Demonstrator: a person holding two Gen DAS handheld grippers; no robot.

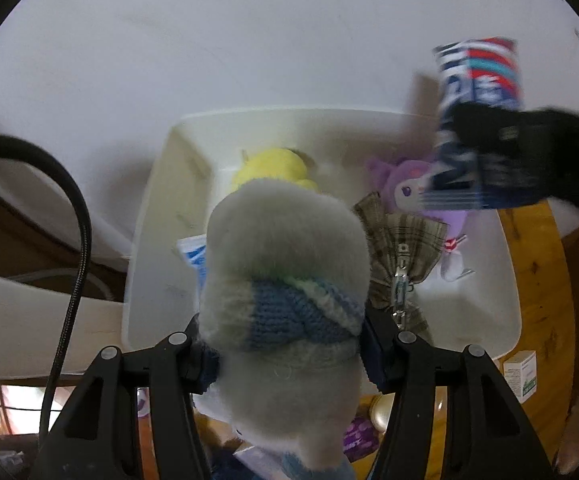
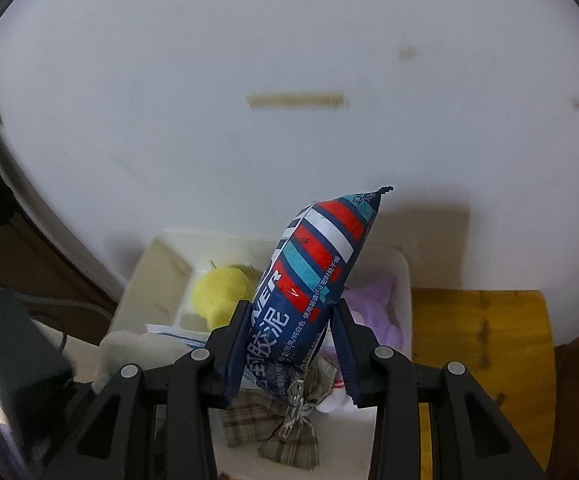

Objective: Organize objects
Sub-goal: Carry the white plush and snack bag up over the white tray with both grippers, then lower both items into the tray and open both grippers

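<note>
My left gripper (image 1: 285, 344) is shut on a grey plush toy (image 1: 285, 248) with a blue knitted band, held above the near end of a white bin (image 1: 141, 248). My right gripper (image 2: 289, 328) is shut on a blue, red and teal striped packet (image 2: 313, 264) that stands up between its fingers over the same white bin (image 2: 403, 280). In the left wrist view that packet (image 1: 477, 92) and the right gripper (image 1: 489, 148) show blurred at the upper right. Inside the bin lie a yellow plush (image 1: 273, 168), a purple plush (image 1: 405, 184) and a plaid bow clip (image 1: 401, 256).
The bin stands against a white wall (image 2: 289, 60) on a wooden surface (image 2: 481, 328). A black cable (image 1: 77, 240) curves at the left. A small white box (image 1: 523, 374) sits right of the bin. A blue-and-white flat packet (image 1: 193, 256) lies in the bin's left part.
</note>
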